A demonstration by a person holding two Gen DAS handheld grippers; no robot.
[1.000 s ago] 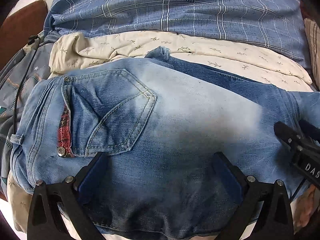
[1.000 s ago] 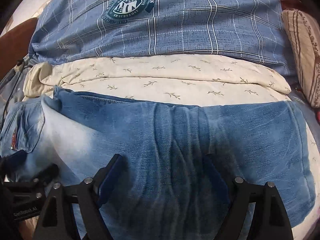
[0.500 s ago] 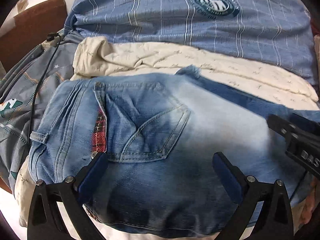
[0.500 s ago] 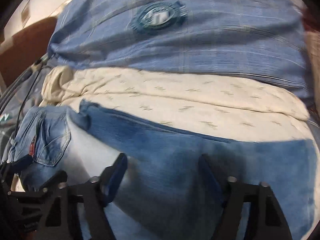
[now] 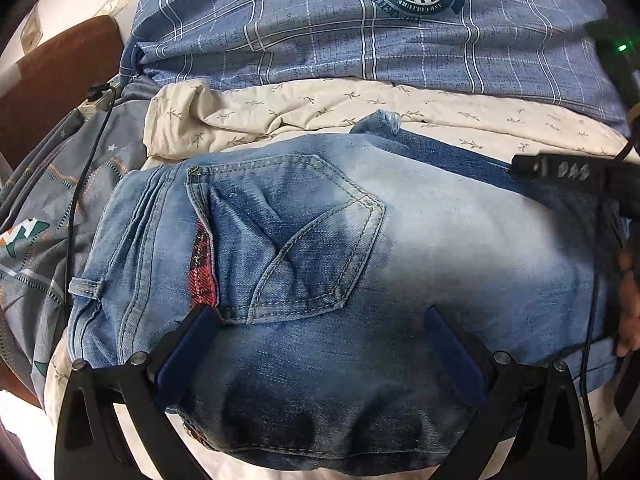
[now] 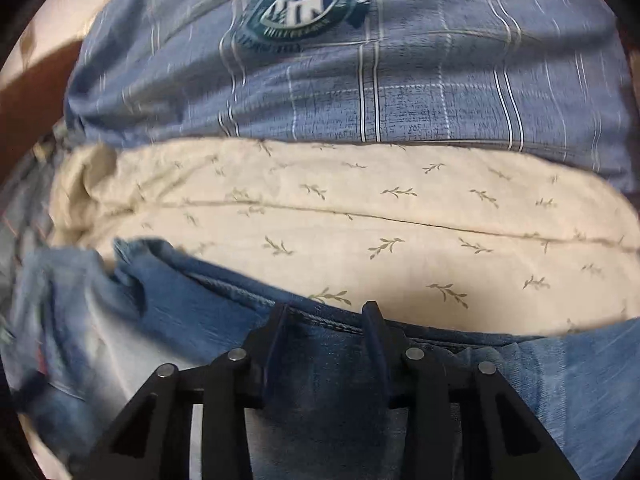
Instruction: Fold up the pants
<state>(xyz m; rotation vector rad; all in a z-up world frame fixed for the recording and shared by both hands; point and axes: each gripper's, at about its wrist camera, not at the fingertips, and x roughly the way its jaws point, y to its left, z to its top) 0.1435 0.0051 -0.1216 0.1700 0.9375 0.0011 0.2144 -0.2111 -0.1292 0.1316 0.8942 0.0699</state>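
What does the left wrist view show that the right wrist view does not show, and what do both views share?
Only the left wrist view shows the back pocket of the jeans, the red plaid lining beside it, a black cable at the left, and the left tongs standing wide open over the denim.

Only the right wrist view shows the right tongs closing at the far edge of the jeans, with denim between the fingers.

Both show the jeans, the cream leaf-print cloth behind them, and the blue checked fabric with a round badge.
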